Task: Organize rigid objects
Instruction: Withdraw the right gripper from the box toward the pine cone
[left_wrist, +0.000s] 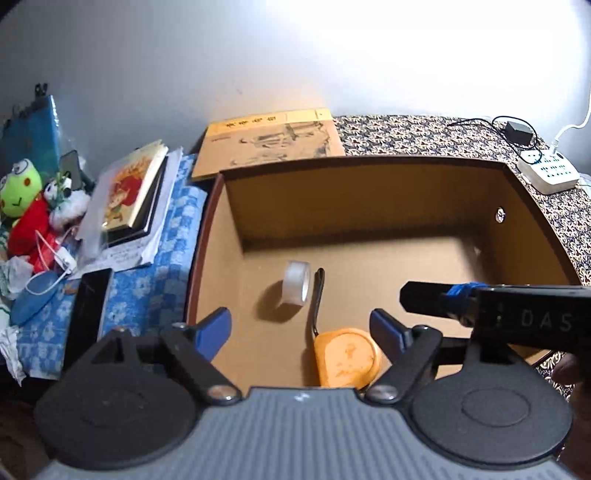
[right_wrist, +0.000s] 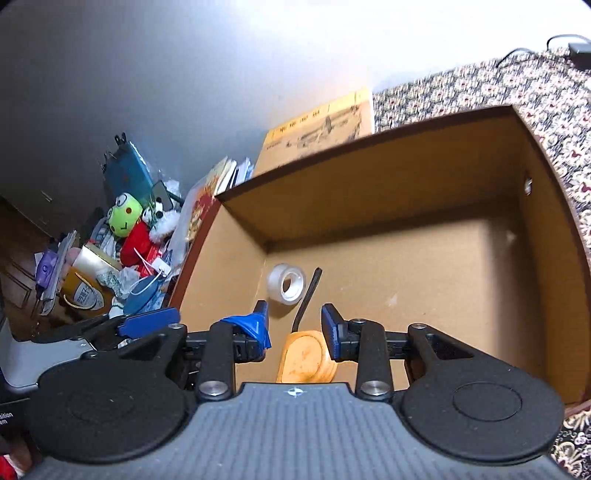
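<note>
Hovering over the near edge of an open cardboard box (left_wrist: 369, 206), the left tool (left_wrist: 299, 328) has its blue fingers (left_wrist: 216, 325) spread wide apart with nothing between them. The right tool (right_wrist: 293, 325) hangs just beside it, also above the box's near edge, its fingers (right_wrist: 334, 328) parted and empty; in the left wrist view its black body reaches in from the right side.

Inside the box, a roll of clear tape (left_wrist: 297, 282) stands on its edge on the floor near the left wall. Just beside it, to the right, a thin black strap (left_wrist: 318, 295) runs toward the near wall and joins a rounded orange-yellow object (left_wrist: 345, 356) lying flat against that wall, right below both tools.

The box sits on a desk covered with a patterned cloth (left_wrist: 424, 133). A tan printed booklet (left_wrist: 269, 142) lies behind the box. To the left are stacked books (left_wrist: 133, 192), a green frog plush (left_wrist: 18, 186) and a dark phone (left_wrist: 88, 299) on a blue checked cloth. A white power strip (left_wrist: 548, 171) rests at the far right.
</note>
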